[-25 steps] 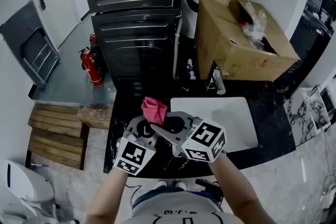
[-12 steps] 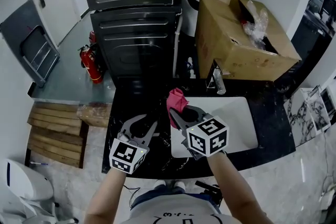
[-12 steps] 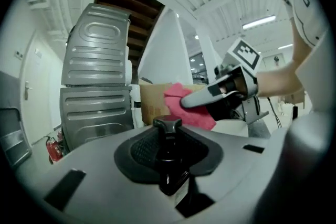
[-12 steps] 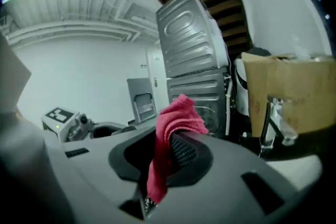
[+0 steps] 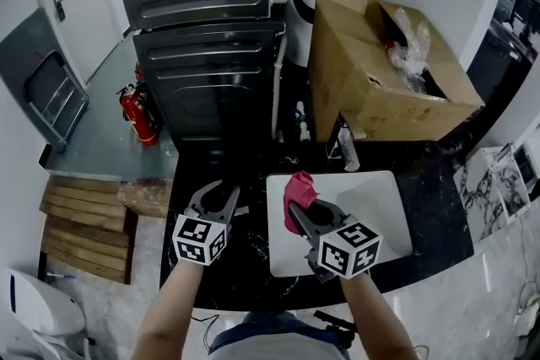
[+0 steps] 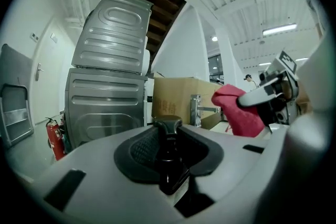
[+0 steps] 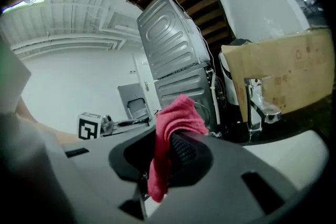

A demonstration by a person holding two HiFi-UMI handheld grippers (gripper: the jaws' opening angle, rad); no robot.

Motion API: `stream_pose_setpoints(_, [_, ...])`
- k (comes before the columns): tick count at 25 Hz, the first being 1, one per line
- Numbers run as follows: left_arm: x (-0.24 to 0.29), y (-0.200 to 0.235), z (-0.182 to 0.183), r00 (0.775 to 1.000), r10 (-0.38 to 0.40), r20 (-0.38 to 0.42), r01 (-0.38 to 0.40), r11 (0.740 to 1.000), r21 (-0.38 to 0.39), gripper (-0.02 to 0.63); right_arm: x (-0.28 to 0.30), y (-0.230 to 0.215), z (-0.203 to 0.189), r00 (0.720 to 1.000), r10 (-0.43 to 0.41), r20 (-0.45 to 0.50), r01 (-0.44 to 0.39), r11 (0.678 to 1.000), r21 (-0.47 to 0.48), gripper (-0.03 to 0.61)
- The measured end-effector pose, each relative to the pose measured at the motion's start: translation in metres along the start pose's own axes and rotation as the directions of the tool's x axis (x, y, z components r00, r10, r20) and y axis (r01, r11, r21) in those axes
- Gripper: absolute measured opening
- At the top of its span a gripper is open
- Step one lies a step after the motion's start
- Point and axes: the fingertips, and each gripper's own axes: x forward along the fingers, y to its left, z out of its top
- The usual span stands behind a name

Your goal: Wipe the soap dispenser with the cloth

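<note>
**Head view:** the left tool (image 5: pixel 218 200) and the right tool (image 5: pixel 302 213) are held above the black table (image 5: pixel 434 198), near each other but apart. The red cloth (image 5: pixel 299 186) is over the white sink (image 5: pixel 380 202).

**Left gripper view:** the jaws are clamped on the dark soap dispenser (image 6: pixel 168 152), which stands upright with its pump uppermost.

**Right gripper view:** the jaws pinch the cloth, leaving a fold free above the tips.

Wiping should go best with the bottle held steady and the free fold pressed round its body and pump.

Red cloth (image 7: pixel 176 128) in tool (image 7: pixel 165 157) grip
</note>
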Motion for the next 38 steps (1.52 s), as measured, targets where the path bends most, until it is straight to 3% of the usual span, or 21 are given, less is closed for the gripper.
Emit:
stream_pose_setpoints(5, [0.032, 0.021, 0.005, 0.999, -0.037, 0.023, 0.037, 0.999, 0.020, 0.104, -0.003, -0.014, -0.012, 1.000, -0.015, -0.013, 0.015, 1.000, 0.028, 0.058])
stream_pose_setpoints(10, [0.062, 0.052, 0.003, 0.998, -0.054, -0.028, 0.056, 0.996, 0.074, 0.107, 0.002, -0.025, -0.017, 0.999, -0.048, -0.011, 0.049, 0.996, 0.073, 0.058])
stream_pose_setpoints(15, [0.077, 0.064, 0.002, 0.990, -0.130, -0.051, 0.132, 0.990, 0.056, 0.110, 0.008, -0.026, -0.019, 0.997, -0.073, -0.015, 0.074, 0.994, 0.086, 0.058])
stream_pose_setpoints(17, [0.076, 0.069, 0.002, 0.992, -0.112, -0.061, 0.114, 0.993, 0.033, 0.146, 0.008, -0.023, -0.018, 0.997, -0.076, -0.008, 0.076, 0.993, 0.087, 0.058])
stream_pose_setpoints(19, [0.070, 0.073, 0.002, 0.994, -0.092, -0.062, 0.092, 0.996, -0.014, 0.262, 0.007, -0.019, -0.014, 0.997, -0.082, 0.011, 0.081, 0.993, 0.090, 0.058])
stream_pose_setpoints(21, [0.058, 0.074, 0.001, 0.996, -0.076, -0.054, 0.074, 0.996, -0.047, 0.284, 0.003, -0.017, -0.008, 0.995, -0.095, 0.038, 0.092, 0.992, 0.089, 0.058])
stream_pose_setpoints(24, [0.029, 0.073, 0.000, 0.999, -0.035, -0.010, 0.034, 0.996, -0.078, 0.301, -0.005, -0.013, -0.001, 0.989, -0.129, 0.073, 0.126, 0.991, 0.055, 0.058])
stream_pose_setpoints(28, [-0.024, 0.068, 0.020, 0.993, 0.050, 0.109, -0.037, 0.992, -0.119, 0.301, -0.015, -0.006, 0.013, 0.979, -0.165, 0.121, 0.169, 0.985, -0.024, 0.058])
stream_pose_setpoints(34, [-0.093, 0.040, 0.055, 0.961, 0.156, 0.230, -0.146, 0.987, -0.062, 0.301, -0.040, 0.016, 0.036, 0.966, -0.155, 0.206, 0.185, 0.973, -0.136, 0.059])
stream_pose_setpoints(35, [-0.102, 0.032, 0.059, 0.955, 0.175, 0.239, -0.169, 0.985, -0.045, 0.285, -0.045, 0.020, 0.038, 0.965, -0.151, 0.213, 0.187, 0.969, -0.159, 0.059])
stream_pose_setpoints(36, [-0.110, 0.025, 0.062, 0.948, 0.203, 0.245, -0.202, 0.979, -0.030, 0.186, -0.050, 0.023, 0.039, 0.965, -0.146, 0.216, 0.187, 0.965, -0.182, 0.059])
stream_pose_setpoints(37, [-0.116, 0.018, 0.064, 0.941, 0.232, 0.247, -0.235, 0.972, -0.018, 0.020, -0.056, 0.027, 0.041, 0.966, -0.140, 0.216, 0.185, 0.961, -0.204, 0.059])
stream_pose_setpoints(38, [-0.122, 0.010, 0.067, 0.936, 0.253, 0.247, -0.258, 0.966, -0.010, 0.014, -0.062, 0.030, 0.042, 0.967, -0.132, 0.216, 0.181, 0.958, -0.224, 0.058])
